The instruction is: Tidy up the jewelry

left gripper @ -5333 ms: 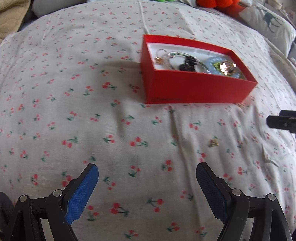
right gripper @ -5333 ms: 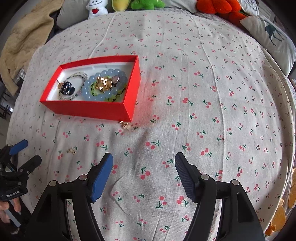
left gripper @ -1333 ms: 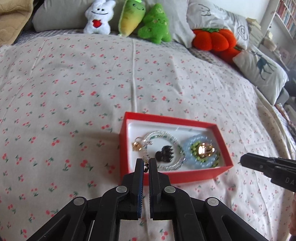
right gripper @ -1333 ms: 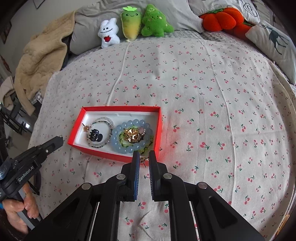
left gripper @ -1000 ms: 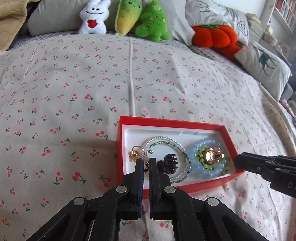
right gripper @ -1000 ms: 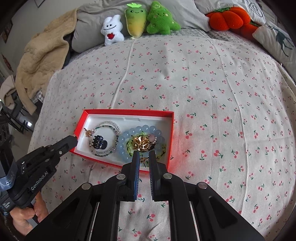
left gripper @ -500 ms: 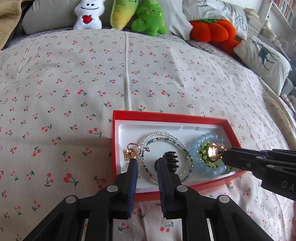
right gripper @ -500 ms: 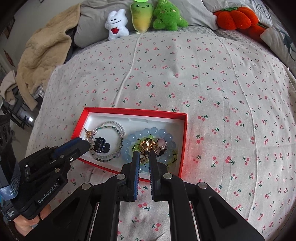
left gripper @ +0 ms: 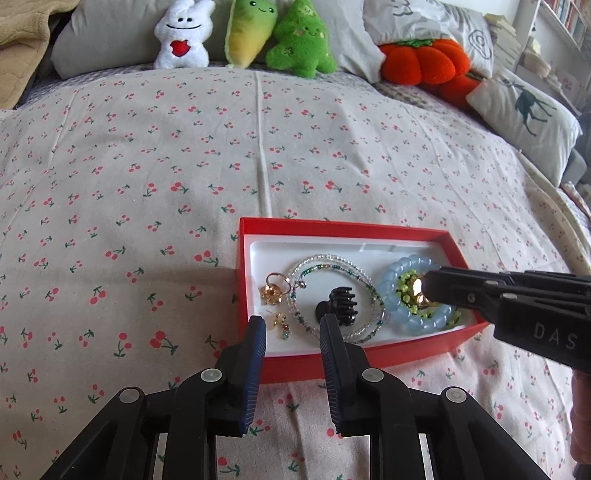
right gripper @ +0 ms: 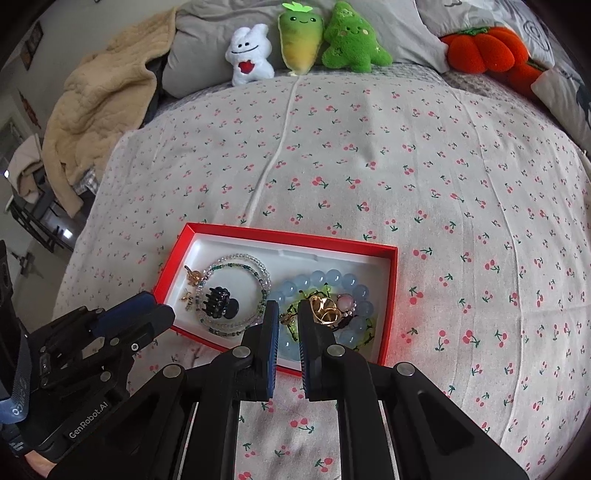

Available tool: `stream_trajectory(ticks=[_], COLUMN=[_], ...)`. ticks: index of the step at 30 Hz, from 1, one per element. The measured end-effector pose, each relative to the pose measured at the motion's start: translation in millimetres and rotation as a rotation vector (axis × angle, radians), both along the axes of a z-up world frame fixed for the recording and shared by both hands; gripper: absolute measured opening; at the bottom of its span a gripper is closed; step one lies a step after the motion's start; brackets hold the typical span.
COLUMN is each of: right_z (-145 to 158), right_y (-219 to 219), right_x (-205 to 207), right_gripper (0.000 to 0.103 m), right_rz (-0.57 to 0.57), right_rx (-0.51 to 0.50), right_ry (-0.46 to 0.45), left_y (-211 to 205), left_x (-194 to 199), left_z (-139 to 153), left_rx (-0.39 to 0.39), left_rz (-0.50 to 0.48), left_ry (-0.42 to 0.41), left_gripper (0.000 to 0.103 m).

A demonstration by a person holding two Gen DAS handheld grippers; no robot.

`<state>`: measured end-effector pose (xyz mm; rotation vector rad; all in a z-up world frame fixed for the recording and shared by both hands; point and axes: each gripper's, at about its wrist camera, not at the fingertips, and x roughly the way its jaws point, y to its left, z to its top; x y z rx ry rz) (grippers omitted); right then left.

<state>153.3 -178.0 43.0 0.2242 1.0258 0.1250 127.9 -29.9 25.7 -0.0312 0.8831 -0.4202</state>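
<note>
Both grippers [left gripper: 291,328] [right gripper: 286,320] parted, seemingly empty, over glossy beads [right gripper: 325,280] in red box [left gripper: 343,226].

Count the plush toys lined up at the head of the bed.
4: a white bunny, a yellow-green carrot beside it, a green tree next, and an orange pumpkin farther right. Others may sit outside the frame.

Bed [left gripper: 295,155] under cherry-print sheet; grey pillows [right gripper: 207,40], white, carrot and green plush toys [right gripper: 306,40], orange pumpkin cushion [left gripper: 417,62] at head. Beige blanket [right gripper: 96,96] left, bookshelf [left gripper: 561,22] right. Daylit.
</note>
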Motion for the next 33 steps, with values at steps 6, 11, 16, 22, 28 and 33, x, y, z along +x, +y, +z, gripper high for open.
stream_trajectory(ticks=[6,11,16,22,28,33], right_z=[2,9,9,6,5,5], right_y=[-8,-18,-24,-32,-39,-46], right_x=[1,-4,-9,-16,-26,-42], right_gripper=[0.031,0.048,0.05,0.062,0.079,0.103], right_rz=[-0.015,-0.045,-0.064,-0.105,-0.135,-0.173], right_rx=[0.044,0.061,0.052,0.029,-0.015,-0.058], right_ry=[0.011,-0.004,0.011,0.036,0.066,0.053], left_y=[-1,6,12,18,26,27], left_x=[-9,-13,-16,-19,-26,-31], left_z=[4,7,8,5,0,-7], left_rx=[0.021,0.02,0.04,0.096,0.139,0.148], left_rz=[-0.017,-0.003,0.016,0.055,0.083,0.107], left_ry=[-0.017,-0.015,-0.012,-0.001,0.012,0.06], left_gripper=[0.042,0.045,0.054,0.077,0.091,0.102])
